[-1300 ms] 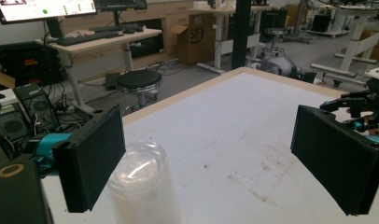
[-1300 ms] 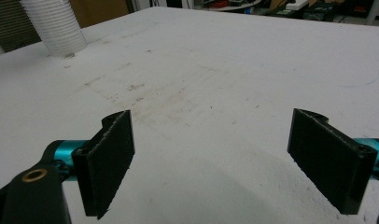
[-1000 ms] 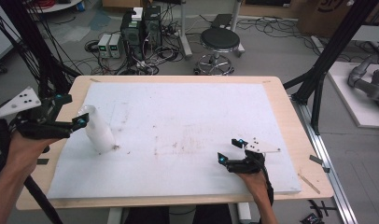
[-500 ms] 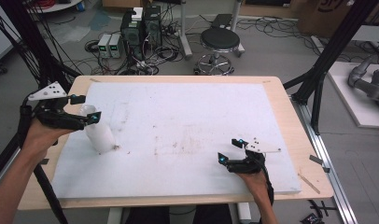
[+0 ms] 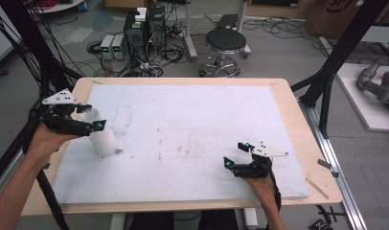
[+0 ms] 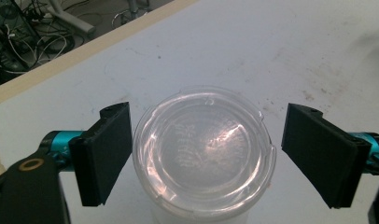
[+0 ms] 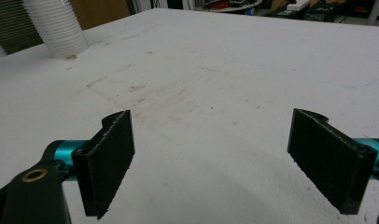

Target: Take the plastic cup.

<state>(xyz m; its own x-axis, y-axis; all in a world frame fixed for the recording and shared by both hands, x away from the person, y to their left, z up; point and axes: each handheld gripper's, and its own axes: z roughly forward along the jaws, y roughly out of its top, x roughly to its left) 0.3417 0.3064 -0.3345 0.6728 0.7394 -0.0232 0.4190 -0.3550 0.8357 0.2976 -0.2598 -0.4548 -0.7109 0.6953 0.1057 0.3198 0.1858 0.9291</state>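
A stack of white ribbed cups (image 5: pixel 103 141) with a clear plastic lid (image 6: pixel 204 154) stands upright at the left of the white board (image 5: pixel 192 120). My left gripper (image 5: pixel 93 117) reaches in from the left and straddles the top of the stack. In the left gripper view its jaws (image 6: pixel 206 140) have just been closing around the lid. The left pad (image 6: pixel 108 154) is right at the rim, and the right pad (image 6: pixel 318 158) stands a little clear of it. My right gripper (image 5: pixel 234 154) rests open on the board at the lower right, with nothing between its pads (image 7: pixel 211 154).
The cup stack (image 7: pixel 57 25) shows far off at the upper left of the right gripper view. The board lies on a wooden table (image 5: pixel 298 124). Behind the table are a stool (image 5: pixel 226 40), computer boxes (image 5: pixel 144 26) and cables; black frame posts stand at both sides.
My left gripper has moved right and down from beside the cup stack to around its top, and its jaws have narrowed. The right gripper has stayed put.
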